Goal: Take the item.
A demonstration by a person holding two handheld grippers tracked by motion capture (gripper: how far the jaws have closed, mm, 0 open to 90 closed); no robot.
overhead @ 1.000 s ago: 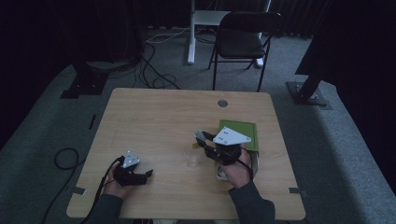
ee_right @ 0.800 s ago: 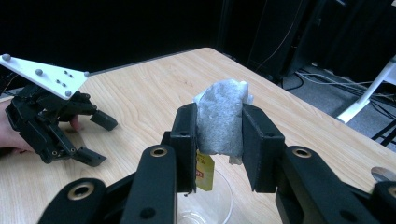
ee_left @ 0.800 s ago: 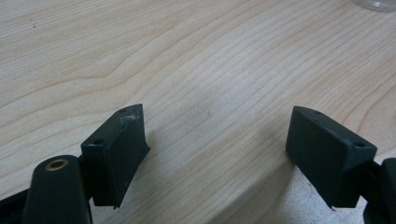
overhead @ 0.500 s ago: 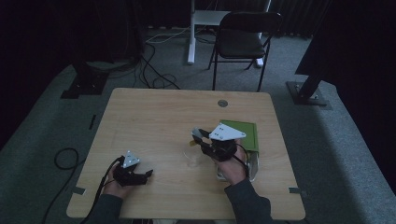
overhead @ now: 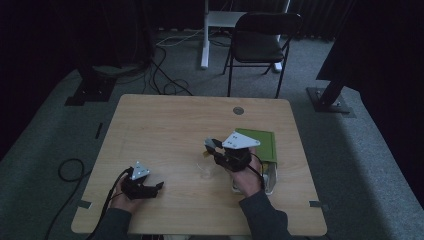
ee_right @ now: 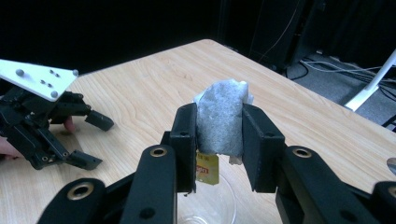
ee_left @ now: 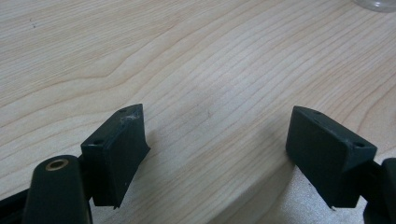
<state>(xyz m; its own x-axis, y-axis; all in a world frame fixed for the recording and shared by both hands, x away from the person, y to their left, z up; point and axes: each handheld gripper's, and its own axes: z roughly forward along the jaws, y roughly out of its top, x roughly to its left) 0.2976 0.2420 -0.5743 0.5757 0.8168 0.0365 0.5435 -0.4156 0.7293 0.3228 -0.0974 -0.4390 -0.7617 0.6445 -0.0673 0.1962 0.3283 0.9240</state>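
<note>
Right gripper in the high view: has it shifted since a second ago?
Yes, slightly. The right gripper, shut on a tea bag, has edged left, away from the green box and over the clear cup.

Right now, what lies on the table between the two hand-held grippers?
In the high view, bare pale wooden table separates the left hand-held gripper from the right hand-held gripper, which clamps a grey tea bag.
</note>
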